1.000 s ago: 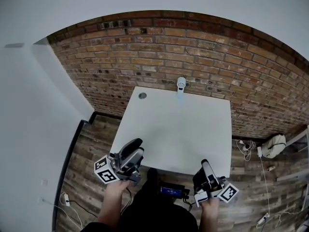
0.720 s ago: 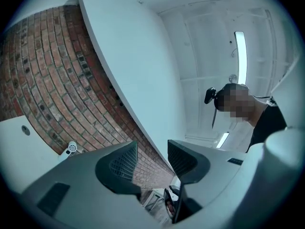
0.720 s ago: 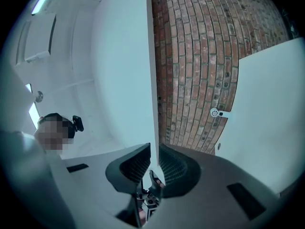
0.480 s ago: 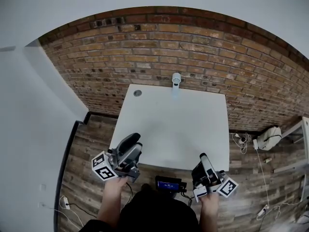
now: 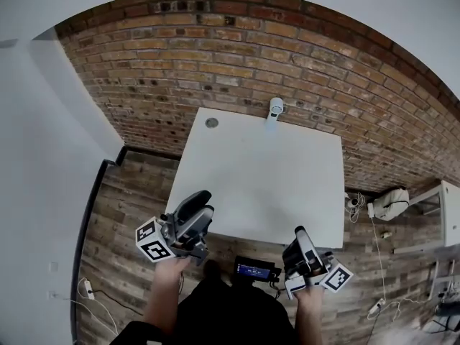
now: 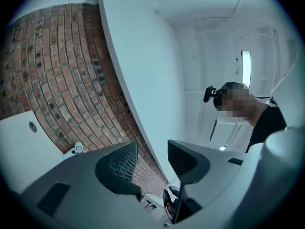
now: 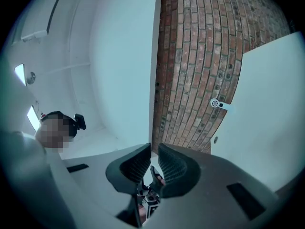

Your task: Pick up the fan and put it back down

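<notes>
The small white fan (image 5: 275, 107) stands at the far edge of the white table (image 5: 259, 171), against the brick wall. It also shows tiny in the left gripper view as the fan (image 6: 76, 148) and in the right gripper view as the fan (image 7: 217, 103). My left gripper (image 5: 200, 201) hovers at the table's near left edge, open, with nothing between its jaws (image 6: 152, 151). My right gripper (image 5: 299, 234) is just off the near right edge. Its jaws (image 7: 154, 149) stand a narrow gap apart and hold nothing. Both point upward, far from the fan.
A round cable hole (image 5: 211, 122) sits in the table's far left corner. The brick wall (image 5: 215, 56) backs the table and a white wall (image 5: 43, 157) runs along the left. A white bag (image 5: 388, 201), cables and a white shelf (image 5: 449, 214) are on the right.
The whole view has shifted: table and fan sit higher in the picture. Both grippers have moved with the person and keep the same stance at the near edge. Jaws look unchanged.
</notes>
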Demonstrator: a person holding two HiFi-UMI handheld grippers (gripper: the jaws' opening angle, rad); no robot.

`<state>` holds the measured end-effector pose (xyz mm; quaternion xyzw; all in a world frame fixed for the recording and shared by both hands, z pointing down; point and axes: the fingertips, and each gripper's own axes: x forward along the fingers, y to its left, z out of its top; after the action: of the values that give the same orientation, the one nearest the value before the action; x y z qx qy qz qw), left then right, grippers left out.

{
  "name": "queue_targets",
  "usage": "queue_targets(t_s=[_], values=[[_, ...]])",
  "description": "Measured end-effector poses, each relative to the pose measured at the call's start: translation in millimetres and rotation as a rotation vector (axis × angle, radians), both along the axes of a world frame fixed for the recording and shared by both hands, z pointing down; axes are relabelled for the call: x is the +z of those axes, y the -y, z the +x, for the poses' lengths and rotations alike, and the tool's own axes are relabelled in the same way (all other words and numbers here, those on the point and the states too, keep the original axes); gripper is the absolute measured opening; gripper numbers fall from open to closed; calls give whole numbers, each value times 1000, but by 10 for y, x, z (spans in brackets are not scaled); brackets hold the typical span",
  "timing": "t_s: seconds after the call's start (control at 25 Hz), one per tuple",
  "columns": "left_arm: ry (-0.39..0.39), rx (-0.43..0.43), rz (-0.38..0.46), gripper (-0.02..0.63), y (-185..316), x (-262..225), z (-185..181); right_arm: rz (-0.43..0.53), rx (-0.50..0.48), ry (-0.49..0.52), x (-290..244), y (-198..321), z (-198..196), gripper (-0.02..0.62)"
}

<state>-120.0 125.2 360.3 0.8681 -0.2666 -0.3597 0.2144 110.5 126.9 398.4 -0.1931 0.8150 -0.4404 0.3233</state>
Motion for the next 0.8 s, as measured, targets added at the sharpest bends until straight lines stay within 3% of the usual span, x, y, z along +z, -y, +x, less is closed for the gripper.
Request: queue_targets(t_s=[0.4, 0.8], values=[[-74, 66, -40, 209, -86, 262, -124, -26, 45, -70, 65, -278, -206, 11], [-15, 70, 25, 198, -157, 11, -28, 18, 42, -37, -38, -225, -83, 8]])
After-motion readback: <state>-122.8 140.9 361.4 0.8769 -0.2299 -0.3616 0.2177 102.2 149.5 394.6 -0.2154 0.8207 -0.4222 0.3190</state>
